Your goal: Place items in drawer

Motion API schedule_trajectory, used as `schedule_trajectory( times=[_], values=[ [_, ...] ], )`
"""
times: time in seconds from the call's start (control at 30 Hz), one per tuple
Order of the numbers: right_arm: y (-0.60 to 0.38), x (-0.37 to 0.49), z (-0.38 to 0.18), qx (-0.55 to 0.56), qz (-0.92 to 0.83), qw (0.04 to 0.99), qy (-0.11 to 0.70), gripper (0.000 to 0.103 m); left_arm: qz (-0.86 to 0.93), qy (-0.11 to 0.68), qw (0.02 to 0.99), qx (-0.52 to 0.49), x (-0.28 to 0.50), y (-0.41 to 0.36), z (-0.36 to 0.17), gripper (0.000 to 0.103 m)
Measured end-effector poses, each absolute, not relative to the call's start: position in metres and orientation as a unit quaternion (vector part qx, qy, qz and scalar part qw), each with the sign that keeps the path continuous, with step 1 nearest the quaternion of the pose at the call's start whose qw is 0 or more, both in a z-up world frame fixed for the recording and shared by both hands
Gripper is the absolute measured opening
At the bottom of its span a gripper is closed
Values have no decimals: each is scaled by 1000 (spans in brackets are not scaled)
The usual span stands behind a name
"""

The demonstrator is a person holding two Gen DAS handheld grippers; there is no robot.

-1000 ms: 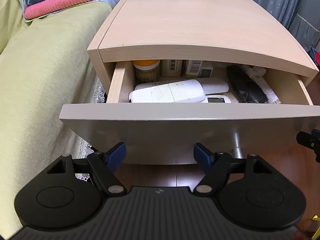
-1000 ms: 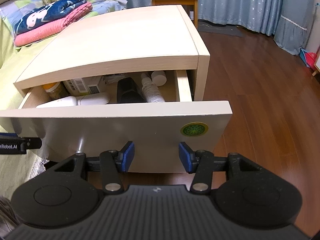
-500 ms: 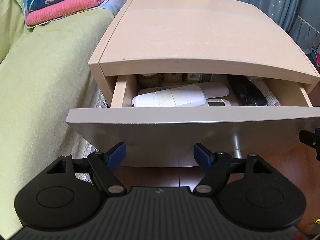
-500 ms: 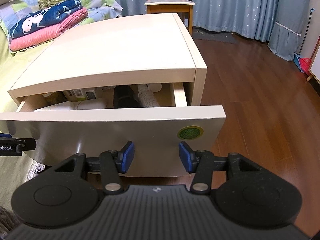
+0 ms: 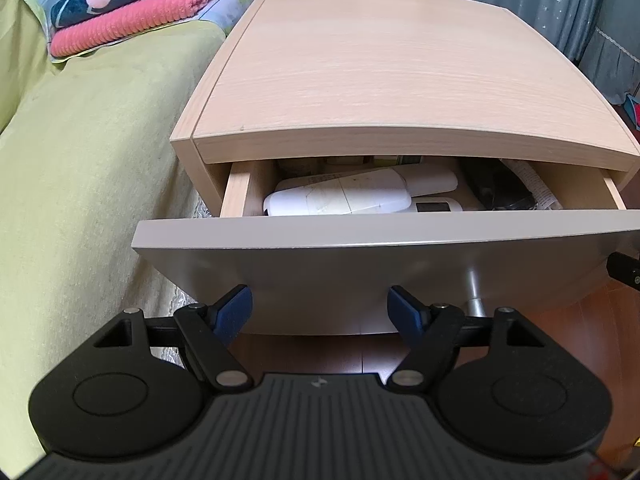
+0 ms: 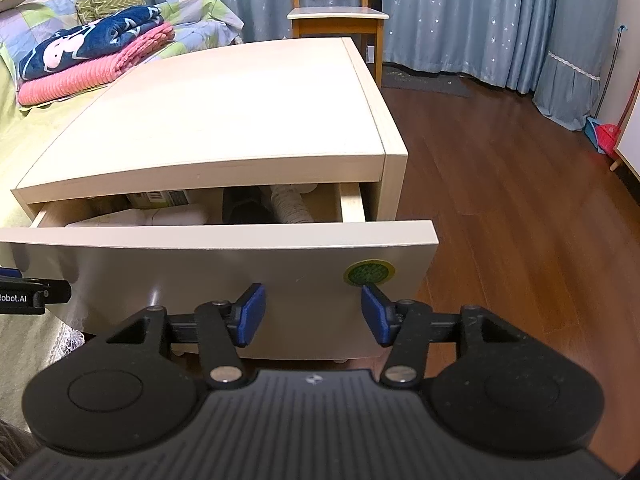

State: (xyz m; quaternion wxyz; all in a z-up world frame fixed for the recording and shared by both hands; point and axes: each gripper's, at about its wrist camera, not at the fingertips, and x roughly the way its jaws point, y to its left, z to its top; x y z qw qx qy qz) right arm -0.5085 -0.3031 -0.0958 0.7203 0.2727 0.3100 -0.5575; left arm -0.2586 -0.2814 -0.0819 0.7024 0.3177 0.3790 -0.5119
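Nightstand (image 5: pixel 400 80) beside bed (image 5: pixel 80 160); drawer (image 5: pixel 360 264) part open, stiff and likely heavy with contents, best pushed flat on its front. Left gripper (image 5: pixel 320 312) and right gripper (image 6: pixel 312 316) fingers spread, empty, near the front. White case (image 5: pixel 352 200) inside looks light, rigid.

**Nightstand, drawer, bed and floor**

A pale wood nightstand (image 5: pixel 384 80) stands on a dark wooden floor (image 6: pixel 520 208), close beside a bed with a yellow-green cover (image 5: pixel 88 168). Its top is bare. Its drawer (image 5: pixel 360 264) is partly pulled out; inside lie a long white device (image 5: pixel 352 196), a black object (image 5: pixel 500 192) to the right of it, a white bottle (image 6: pixel 290 206) and a barcoded box (image 6: pixel 160 198) further back. Folded pink (image 6: pixel 88 70) and navy (image 6: pixel 92 40) blankets lie stacked on the bed. A wooden chair (image 6: pixel 336 16) stands on the floor behind the nightstand.
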Motion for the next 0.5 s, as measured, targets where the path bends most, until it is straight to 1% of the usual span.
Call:
schedule_trajectory(
  times=[0.5],
  values=[
    [-307, -507, -95, 269, -559, 721, 308, 49, -512, 376, 703, 320, -256, -285, -79, 75]
  ],
)
